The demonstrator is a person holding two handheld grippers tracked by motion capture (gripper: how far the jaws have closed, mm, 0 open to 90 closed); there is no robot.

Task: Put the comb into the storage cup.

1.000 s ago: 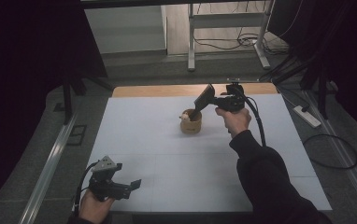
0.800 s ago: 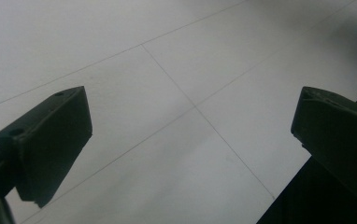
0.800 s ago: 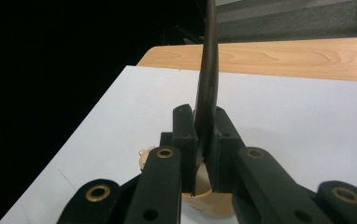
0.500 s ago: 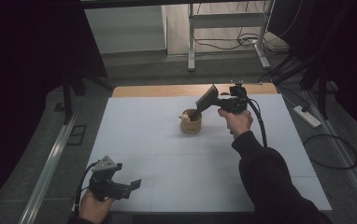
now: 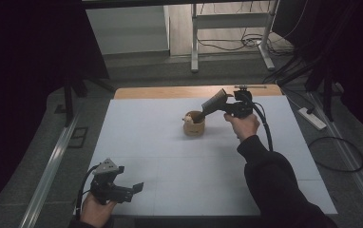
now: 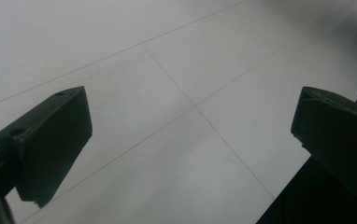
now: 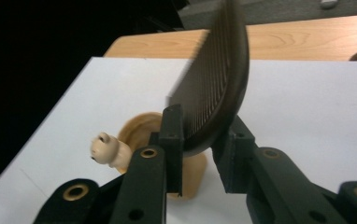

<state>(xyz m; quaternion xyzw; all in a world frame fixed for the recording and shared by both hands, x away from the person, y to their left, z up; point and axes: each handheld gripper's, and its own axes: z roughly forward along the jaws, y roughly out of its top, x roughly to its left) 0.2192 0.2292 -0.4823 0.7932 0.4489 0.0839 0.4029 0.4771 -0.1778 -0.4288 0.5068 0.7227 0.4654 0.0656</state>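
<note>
My right gripper (image 5: 221, 107) holds a dark wide-toothed comb (image 5: 214, 103) at the back middle of the white table (image 5: 170, 156). Its jaws have just been opening a little, and the comb (image 7: 214, 88) still stands between them against the pads. The comb slants down to the left, its low end just over a small round wooden cup (image 5: 195, 127). A little cream animal figure (image 5: 187, 118) sits on the cup's left rim. In the right gripper view the cup (image 7: 137, 128) and figure (image 7: 105, 148) lie just behind the jaws. My left gripper (image 5: 133, 188) rests open near the front left edge, nothing between its jaws (image 6: 190, 126).
A bare wooden strip (image 5: 170, 91) runs along the table's far edge. On the floor behind stand metal frame legs (image 5: 195, 42) with cables, and a power strip (image 5: 312, 118) lies to the right. Dark curtains hang at both sides.
The right hand has shifted slightly right and toward me with the comb still in it. The left hand has not moved.
</note>
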